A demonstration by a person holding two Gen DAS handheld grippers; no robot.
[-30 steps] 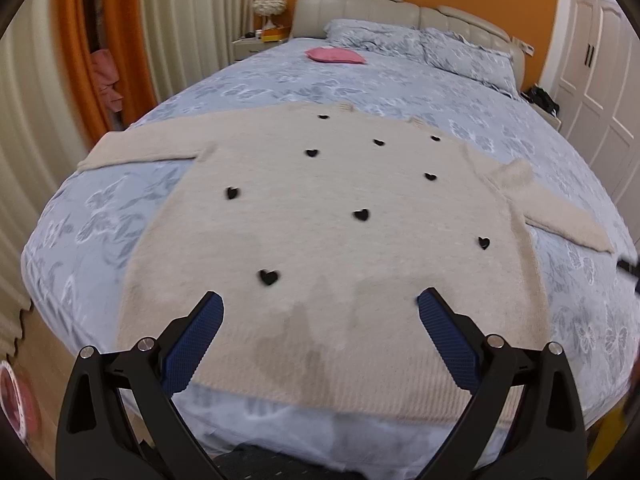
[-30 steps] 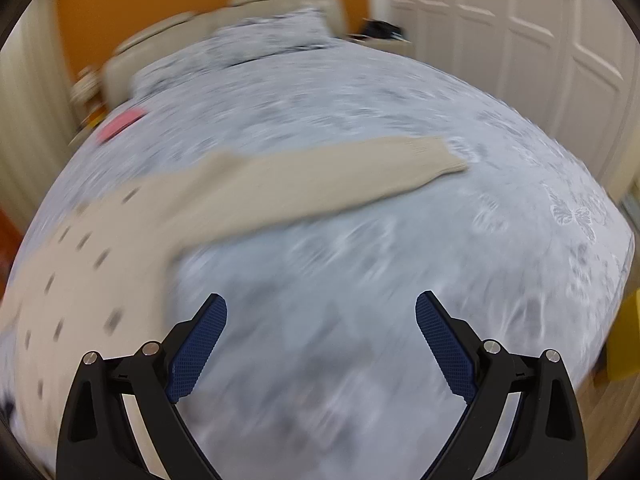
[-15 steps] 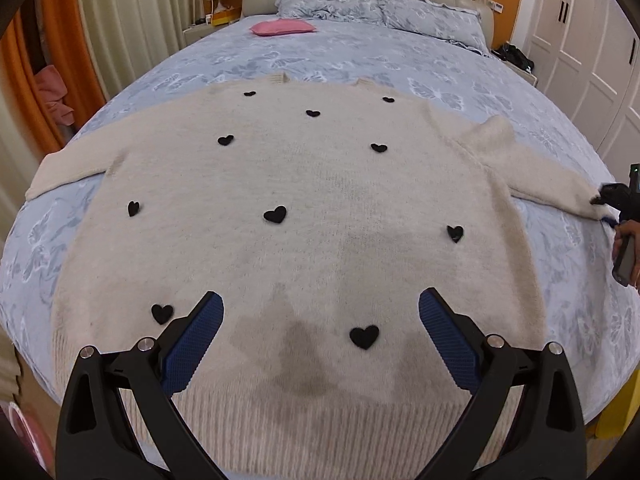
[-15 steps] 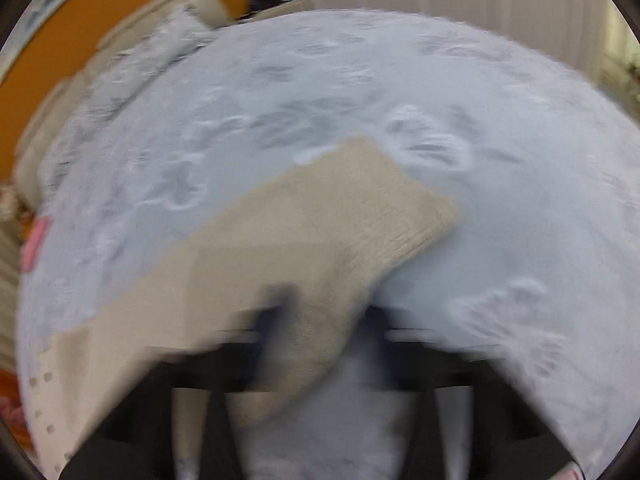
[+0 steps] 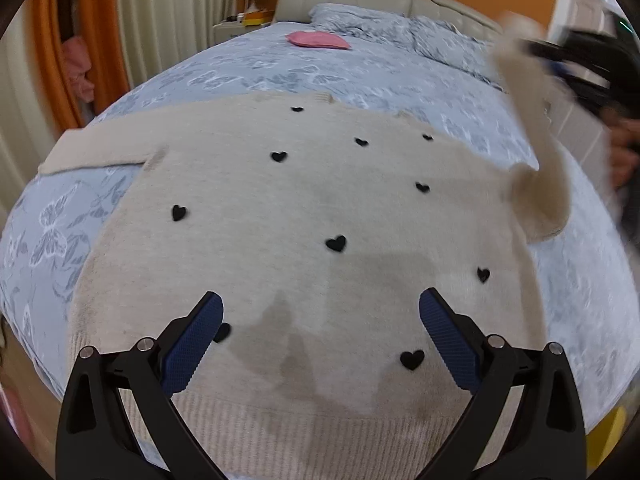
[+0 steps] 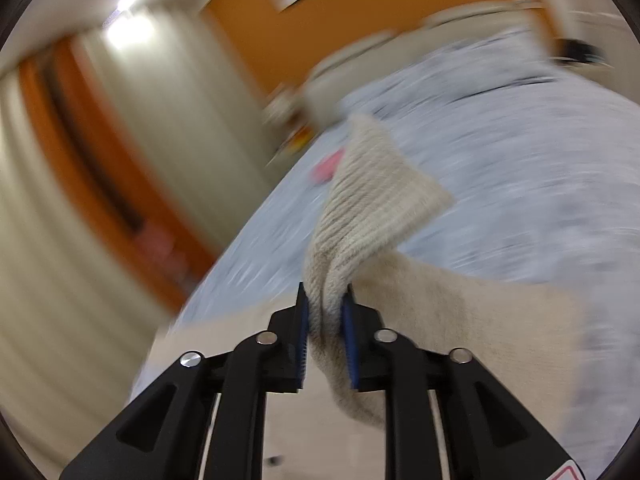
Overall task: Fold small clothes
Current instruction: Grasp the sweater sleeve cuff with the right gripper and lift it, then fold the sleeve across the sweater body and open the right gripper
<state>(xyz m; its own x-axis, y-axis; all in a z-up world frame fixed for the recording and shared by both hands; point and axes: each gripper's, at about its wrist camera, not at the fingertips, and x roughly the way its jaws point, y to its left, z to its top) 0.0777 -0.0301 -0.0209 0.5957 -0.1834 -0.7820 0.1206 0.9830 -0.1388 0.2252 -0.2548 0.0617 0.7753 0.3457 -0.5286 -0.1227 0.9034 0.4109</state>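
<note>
I am lifting the sweater's (image 5: 304, 248) right sleeve (image 6: 372, 208), newly clamped in my right hand-held gripper (image 6: 326, 320), starting the fold, while my left hand-held gripper (image 5: 320, 340) is hovering open.

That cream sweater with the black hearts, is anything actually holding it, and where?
Yes: the right tool is shut on the sweater at its sleeve cuff, lifting it. The left tool is open, holding nothing.
</note>
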